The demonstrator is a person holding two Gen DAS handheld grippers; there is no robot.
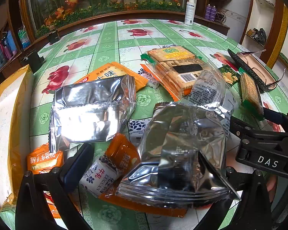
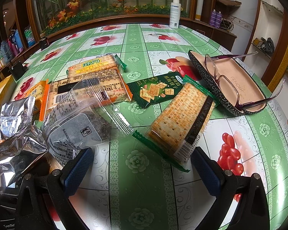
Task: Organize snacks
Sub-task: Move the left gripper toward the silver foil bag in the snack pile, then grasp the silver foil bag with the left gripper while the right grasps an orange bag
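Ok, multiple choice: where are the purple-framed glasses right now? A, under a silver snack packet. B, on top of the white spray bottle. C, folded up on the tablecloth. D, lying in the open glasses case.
D: in the right wrist view the glasses lie with arms unfolded in the open glasses case, at the table's right side, clear of the snack packets.
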